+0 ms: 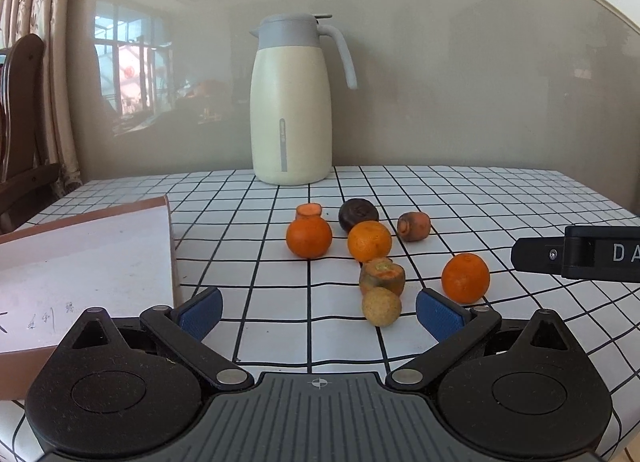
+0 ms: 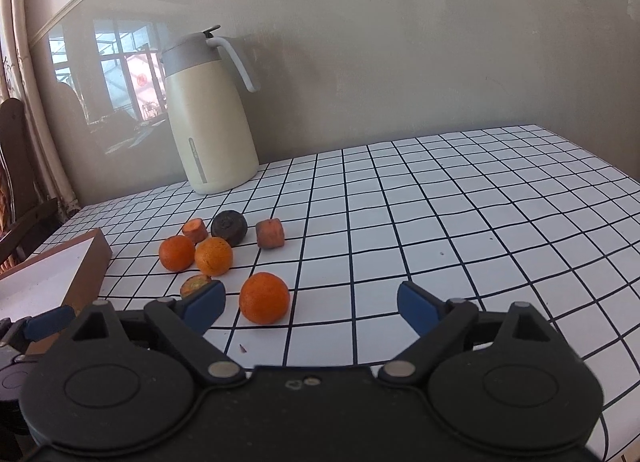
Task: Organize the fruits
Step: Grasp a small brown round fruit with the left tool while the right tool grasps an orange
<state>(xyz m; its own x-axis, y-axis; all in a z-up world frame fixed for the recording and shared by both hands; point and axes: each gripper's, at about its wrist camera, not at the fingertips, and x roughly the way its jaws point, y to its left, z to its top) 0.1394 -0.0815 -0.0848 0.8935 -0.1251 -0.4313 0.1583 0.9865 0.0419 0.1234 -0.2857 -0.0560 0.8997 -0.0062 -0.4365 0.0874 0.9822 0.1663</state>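
Right wrist view: the nearest round orange tangerine lies on the white tablecloth with a black grid, just ahead of the right gripper and towards its left blue pad, with nothing gripped and the fingers standing wide apart. Behind it sit two more tangerines, touching or nearly so, then carrot stubs and a dark round fruit. A small tan ball-shaped fruit rests against a greenish cut carrot piece, close to the right pad of the left gripper, whose fingers are also spread and empty. The shallow brown-edged cardboard box waits at the left; a cream thermal jug stands by the wall. The likely trouble: the tangerine sits off-centre, so a closing pad could nudge it rolling into the cluster. The two grippers are also close and could collide.
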